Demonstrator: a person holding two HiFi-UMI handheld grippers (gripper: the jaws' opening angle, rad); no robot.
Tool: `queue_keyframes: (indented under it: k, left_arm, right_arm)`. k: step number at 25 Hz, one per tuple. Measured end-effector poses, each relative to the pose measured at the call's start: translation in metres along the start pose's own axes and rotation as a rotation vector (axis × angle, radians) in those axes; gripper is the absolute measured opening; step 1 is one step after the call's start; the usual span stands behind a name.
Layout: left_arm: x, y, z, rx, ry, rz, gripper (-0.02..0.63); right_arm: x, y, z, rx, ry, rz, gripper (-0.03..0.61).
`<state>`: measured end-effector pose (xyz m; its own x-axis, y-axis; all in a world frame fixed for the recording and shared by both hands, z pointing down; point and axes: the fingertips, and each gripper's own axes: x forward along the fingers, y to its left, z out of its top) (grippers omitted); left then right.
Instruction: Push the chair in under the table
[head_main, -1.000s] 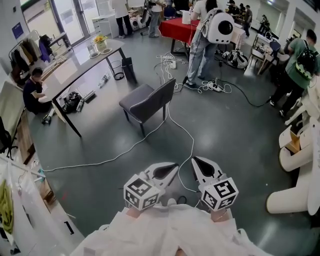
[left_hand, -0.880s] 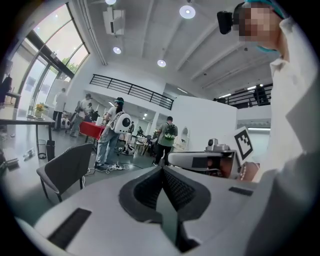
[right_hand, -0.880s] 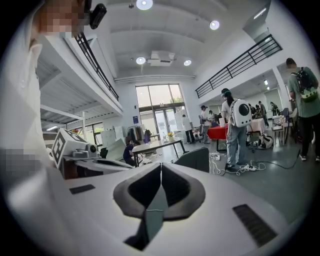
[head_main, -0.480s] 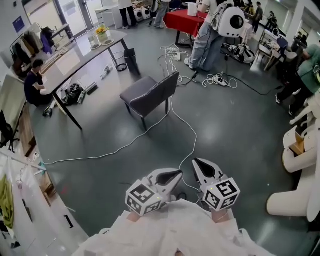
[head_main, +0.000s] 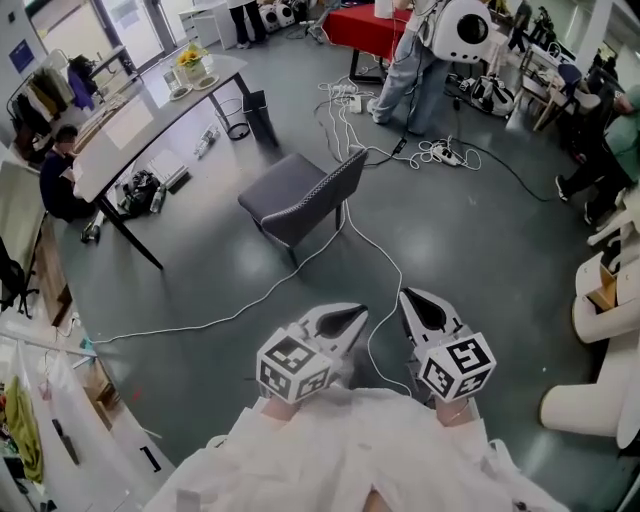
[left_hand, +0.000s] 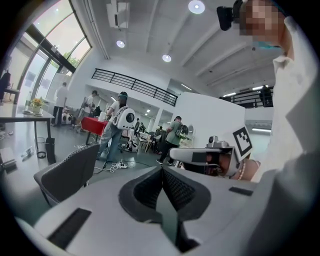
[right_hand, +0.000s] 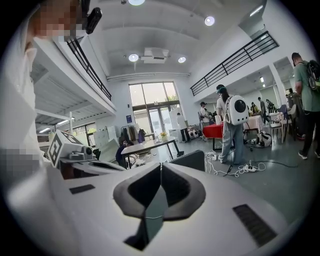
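Ahead-left of the left gripper (head_main: 347, 318) and right gripper (head_main: 416, 301) — both pressed together, empty — the chair (head_main: 292, 194) stands well apart, backrest nearest, counter (head_main: 128, 132) beyond.

Matt cloth chair (head_main: 285, 192), glossy floor (head_main: 480, 265)

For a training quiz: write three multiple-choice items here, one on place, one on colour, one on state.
1. Where is the dark grey padded chair? A under a table; B on open floor, apart from the long grey table; C on a sofa.
2. Colour of the far table's cloth? A red; B blue; C yellow.
3. The left gripper and right gripper are: A open; B shut, empty; C gripping the chair.
Answers: B, floor surrounds it; A, plainly red; B, both jaw pairs meet with nothing between.
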<state>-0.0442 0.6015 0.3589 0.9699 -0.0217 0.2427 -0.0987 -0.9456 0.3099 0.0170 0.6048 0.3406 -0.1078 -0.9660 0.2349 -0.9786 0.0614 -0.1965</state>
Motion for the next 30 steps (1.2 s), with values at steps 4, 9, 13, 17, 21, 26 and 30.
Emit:
queue_keyframes:
  k: [4,9,13,17,21,26,30]
  left_arm:
    - [0.021,0.048,0.031,0.028,-0.002,-0.014,0.015]
    - [0.047,0.106,0.054,0.049,0.002,-0.027,0.015]
    - [0.062,0.140,0.063,0.031,0.016,-0.056,0.015]
    - [0.081,0.157,0.065,-0.001,0.023,-0.091,0.015]
    - [0.098,0.181,0.065,-0.008,0.045,-0.092,0.015]
    - [0.130,0.214,0.073,-0.034,0.049,-0.041,0.015]
    - [0.158,0.238,0.085,-0.033,0.050,0.030,0.015]
  right_arm:
    - [0.043,-0.021,0.027,-0.020,-0.023,-0.023,0.032]
    - [0.094,-0.058,0.039,0.005,-0.041,-0.081,0.032]
    - [0.124,-0.069,0.041,0.011,-0.017,-0.099,0.032]
    - [0.144,-0.091,0.038,0.050,0.001,-0.114,0.032]
    - [0.169,-0.110,0.038,0.060,0.023,-0.116,0.032]
    - [0.204,-0.147,0.045,0.063,0.034,-0.078,0.032]
    - [0.228,-0.176,0.059,0.009,0.051,-0.018,0.032]
